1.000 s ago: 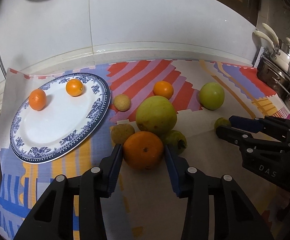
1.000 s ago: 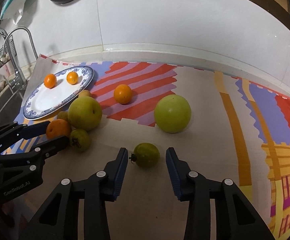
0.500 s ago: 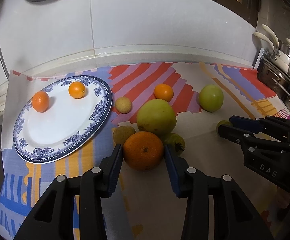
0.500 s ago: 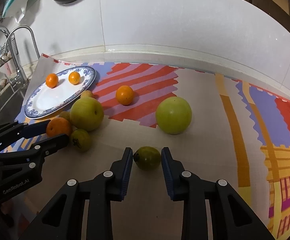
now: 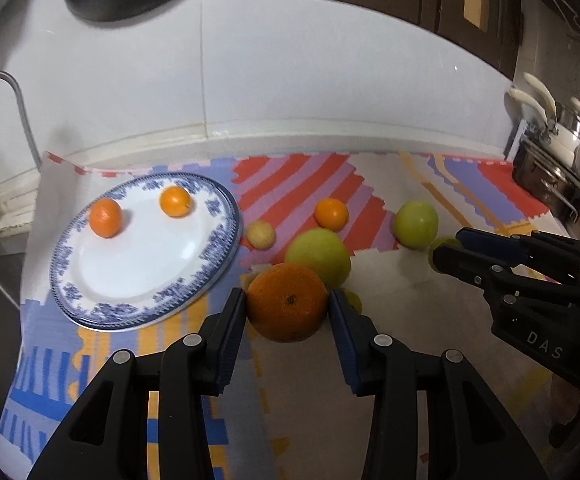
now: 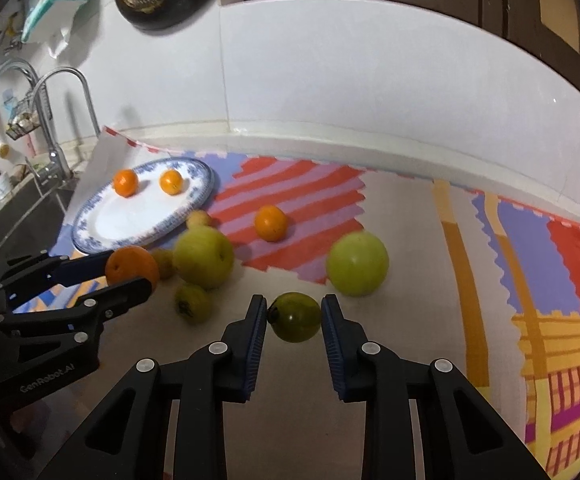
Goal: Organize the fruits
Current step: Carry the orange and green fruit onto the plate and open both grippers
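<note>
Each claw pinches one fruit for sorting: the left claw (image 5: 287, 304) a large round orange (image 5: 287, 307), the right claw (image 6: 294, 316) a small dark-green fruit (image 6: 295, 317), the blue-patterned white china plate (image 5: 102, 312) ahead-left of both.

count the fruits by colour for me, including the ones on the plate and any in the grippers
orange fruits: 4
green fruits: 4
small yellow-brown fruits: 2
total: 10
</note>
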`<state>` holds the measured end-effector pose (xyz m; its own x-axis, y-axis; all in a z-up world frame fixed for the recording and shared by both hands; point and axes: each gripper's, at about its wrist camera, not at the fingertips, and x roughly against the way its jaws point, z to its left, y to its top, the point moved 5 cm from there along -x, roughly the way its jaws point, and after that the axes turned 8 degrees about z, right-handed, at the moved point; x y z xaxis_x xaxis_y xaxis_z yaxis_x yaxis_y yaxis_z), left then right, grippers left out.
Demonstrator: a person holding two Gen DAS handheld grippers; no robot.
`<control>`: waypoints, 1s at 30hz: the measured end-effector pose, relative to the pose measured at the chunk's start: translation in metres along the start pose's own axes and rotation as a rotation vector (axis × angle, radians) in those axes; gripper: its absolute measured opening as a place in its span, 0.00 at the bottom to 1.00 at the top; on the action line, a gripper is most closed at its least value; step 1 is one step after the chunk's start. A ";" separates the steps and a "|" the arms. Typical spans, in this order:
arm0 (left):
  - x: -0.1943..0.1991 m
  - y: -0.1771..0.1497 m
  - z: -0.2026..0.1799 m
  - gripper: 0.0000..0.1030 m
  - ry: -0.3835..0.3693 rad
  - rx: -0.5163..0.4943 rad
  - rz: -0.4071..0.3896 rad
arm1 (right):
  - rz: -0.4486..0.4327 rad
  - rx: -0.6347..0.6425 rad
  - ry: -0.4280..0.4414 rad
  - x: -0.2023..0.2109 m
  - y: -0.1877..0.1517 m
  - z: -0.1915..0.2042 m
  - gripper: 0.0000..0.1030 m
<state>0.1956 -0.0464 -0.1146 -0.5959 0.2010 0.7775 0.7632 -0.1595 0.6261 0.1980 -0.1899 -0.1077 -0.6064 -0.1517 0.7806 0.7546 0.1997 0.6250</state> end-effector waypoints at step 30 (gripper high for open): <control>0.027 0.044 0.130 0.40 0.179 0.181 -0.075 | -0.103 0.220 0.273 -0.018 0.112 0.128 0.28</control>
<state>0.2452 0.0773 -0.0735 -0.6750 0.0288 0.7372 0.7378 0.0278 0.6744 0.2609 -0.0412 -0.0527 -0.5643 -0.4290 0.7053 0.6031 0.3693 0.7071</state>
